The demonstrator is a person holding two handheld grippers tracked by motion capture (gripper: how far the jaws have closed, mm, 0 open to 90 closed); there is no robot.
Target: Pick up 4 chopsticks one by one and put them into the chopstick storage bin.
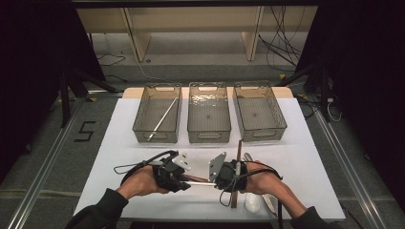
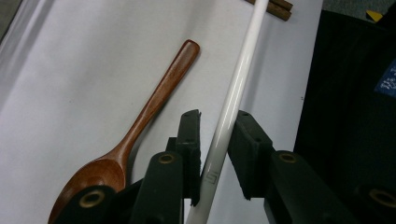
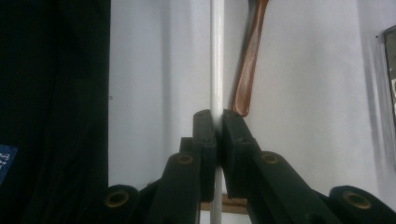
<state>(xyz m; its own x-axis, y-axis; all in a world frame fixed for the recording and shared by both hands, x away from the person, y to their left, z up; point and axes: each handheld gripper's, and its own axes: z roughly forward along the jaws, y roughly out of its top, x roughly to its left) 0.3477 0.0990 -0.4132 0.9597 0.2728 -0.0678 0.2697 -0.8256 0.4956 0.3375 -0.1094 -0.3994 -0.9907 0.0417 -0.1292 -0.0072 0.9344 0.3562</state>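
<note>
High view: hands at near table (image 1: 143, 138) edge, white rod (image 1: 200, 183) spanning left gripper (image 1: 184, 183) to right gripper (image 1: 213, 182). Left gripper view: rod (image 2: 231, 100) betw fingers, small gap each side, not clamped; spoon (image 2: 140, 126) just beside. Right gripper view: fingers clenched on rod (image 3: 216, 60).

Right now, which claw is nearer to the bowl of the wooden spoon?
Left. The left claw stands right beside the wooden spoon bowl; the right claw is near the handle end, clamping the white chopstick.
</note>
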